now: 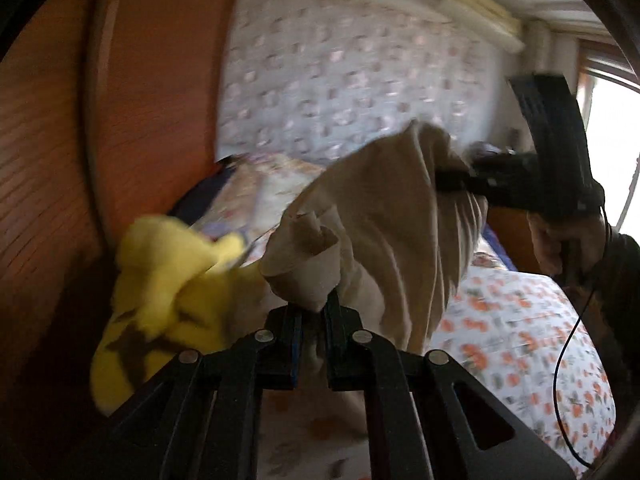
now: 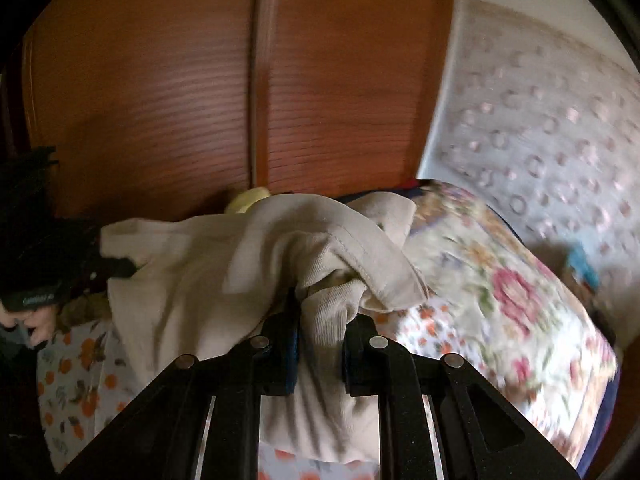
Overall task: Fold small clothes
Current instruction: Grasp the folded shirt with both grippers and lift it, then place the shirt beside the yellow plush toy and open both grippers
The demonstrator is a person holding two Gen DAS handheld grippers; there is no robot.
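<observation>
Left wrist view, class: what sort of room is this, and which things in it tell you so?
Most likely a bedroom: a bed under a flower-print sheet, a wooden wardrobe beside it, and a yellow soft toy by the pillows.

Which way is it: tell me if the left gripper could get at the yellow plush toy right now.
Probably not yet. The left gripper is shut on a bunched corner of the beige garment, which the right gripper also holds. The yellow plush toy lies uncovered just left of it, against the wooden wardrobe.
</observation>
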